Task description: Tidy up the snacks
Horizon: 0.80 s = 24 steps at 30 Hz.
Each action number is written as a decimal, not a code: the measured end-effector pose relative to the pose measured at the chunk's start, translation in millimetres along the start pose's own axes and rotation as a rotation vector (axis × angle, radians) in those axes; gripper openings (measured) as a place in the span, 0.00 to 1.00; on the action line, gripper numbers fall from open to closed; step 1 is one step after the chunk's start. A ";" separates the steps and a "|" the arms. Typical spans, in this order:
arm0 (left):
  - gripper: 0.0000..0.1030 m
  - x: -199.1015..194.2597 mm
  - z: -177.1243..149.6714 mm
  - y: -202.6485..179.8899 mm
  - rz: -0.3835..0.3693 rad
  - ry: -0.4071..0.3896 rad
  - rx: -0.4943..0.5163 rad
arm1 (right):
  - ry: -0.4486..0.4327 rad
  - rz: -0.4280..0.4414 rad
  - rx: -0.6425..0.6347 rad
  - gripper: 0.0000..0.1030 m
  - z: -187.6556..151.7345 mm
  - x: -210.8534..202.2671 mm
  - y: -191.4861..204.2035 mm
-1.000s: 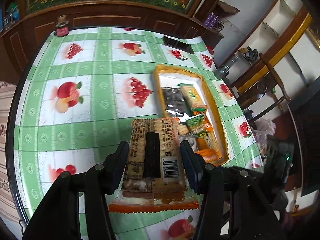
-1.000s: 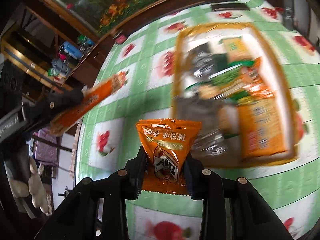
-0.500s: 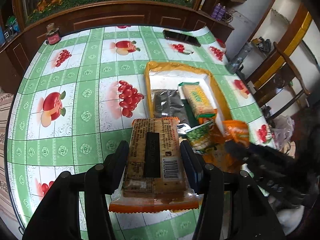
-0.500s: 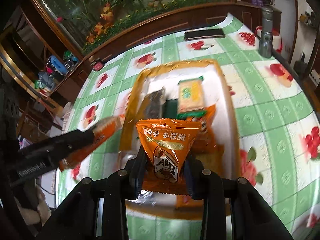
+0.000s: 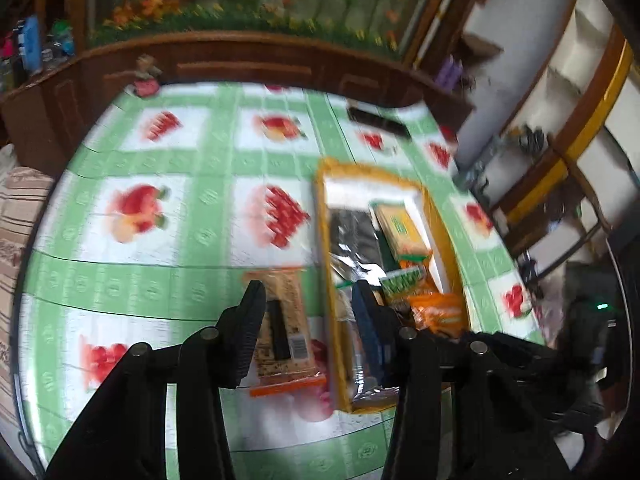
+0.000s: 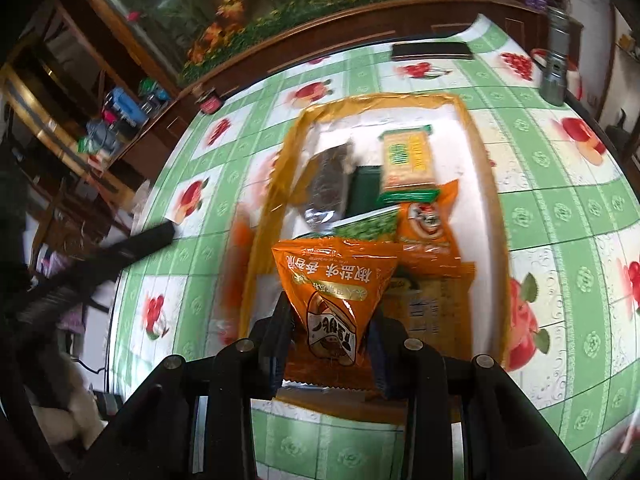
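Note:
My right gripper (image 6: 330,320) is shut on an orange snack bag (image 6: 334,280) and holds it over the near end of the yellow-rimmed tray (image 6: 486,184). The tray holds several snack packs, among them a green-and-yellow cracker pack (image 6: 406,164) and a dark pack (image 6: 330,178). In the blurred left wrist view, my left gripper (image 5: 310,300) is open. A tan cracker pack with an orange edge (image 5: 286,332) lies on the tablecloth between its fingers, just left of the tray (image 5: 330,280).
The table has a green checked fruit-print cloth (image 6: 560,208). A black phone (image 6: 432,51) lies at the far edge, a grey flask (image 6: 556,68) stands at the far right, and a small red jar (image 6: 210,102) at the far left. Wooden cabinets lie beyond.
My left gripper has opened and let go of the tan cracker pack, which now lies on the cloth left of the tray. My right gripper has moved the orange bag over the tray.

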State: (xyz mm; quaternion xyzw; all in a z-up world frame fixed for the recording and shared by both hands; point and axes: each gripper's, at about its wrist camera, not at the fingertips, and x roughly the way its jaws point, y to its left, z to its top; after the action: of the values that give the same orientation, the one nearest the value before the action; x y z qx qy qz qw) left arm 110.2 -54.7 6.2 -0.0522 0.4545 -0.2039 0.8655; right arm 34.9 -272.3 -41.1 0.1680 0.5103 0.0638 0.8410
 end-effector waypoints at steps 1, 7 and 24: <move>0.42 -8.3 2.6 7.3 0.013 -0.013 -0.010 | 0.002 0.007 -0.011 0.34 0.9 2.2 4.1; 0.42 -59.4 -3.7 47.5 0.057 -0.089 -0.076 | -0.001 0.006 -0.030 0.34 7.1 6.4 19.6; 0.50 -335.4 -199.0 291.2 0.579 -0.414 -0.531 | -0.010 -0.046 -0.054 0.34 -34.5 -25.4 106.3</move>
State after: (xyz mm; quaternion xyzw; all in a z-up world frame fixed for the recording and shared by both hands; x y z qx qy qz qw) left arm -130.7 363.9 66.9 -0.1832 0.3039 0.1854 0.9164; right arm -0.6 -172.5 2.6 0.1338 0.5078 0.0573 0.8491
